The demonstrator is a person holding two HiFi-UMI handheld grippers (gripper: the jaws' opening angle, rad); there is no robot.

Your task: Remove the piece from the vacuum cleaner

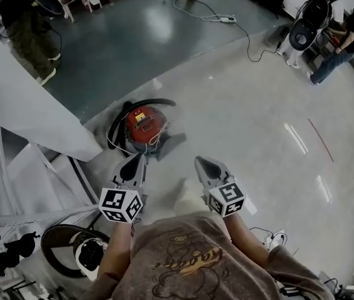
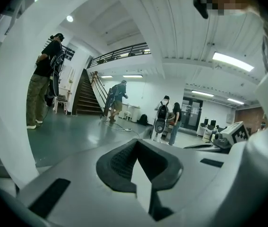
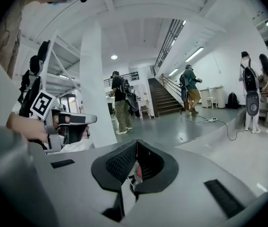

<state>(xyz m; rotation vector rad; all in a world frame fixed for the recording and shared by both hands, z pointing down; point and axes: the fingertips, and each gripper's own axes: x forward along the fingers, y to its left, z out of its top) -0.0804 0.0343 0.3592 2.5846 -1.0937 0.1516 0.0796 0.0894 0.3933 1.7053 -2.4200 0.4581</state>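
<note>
A red canister vacuum cleaner (image 1: 144, 124) with a black hose (image 1: 140, 104) curled round it sits on the pale floor, just ahead of both grippers. In the head view my left gripper (image 1: 132, 162) is held above the floor, its tip close to the vacuum's near side. My right gripper (image 1: 203, 163) hovers further right, apart from the vacuum. Both are shut with nothing between the jaws. The left gripper view shows its shut pads (image 2: 124, 162) against the hall. In the right gripper view a sliver of the red vacuum (image 3: 137, 173) shows below the shut pads (image 3: 120, 162).
A broad white column (image 1: 33, 105) and a metal rack stand to the left. A white cable (image 1: 217, 19) lies on the dark floor beyond. People stand at the far left (image 1: 30, 30) and upper right (image 1: 345, 42), next to a round machine (image 1: 303, 36). Stairs (image 2: 84, 96) rise at the back.
</note>
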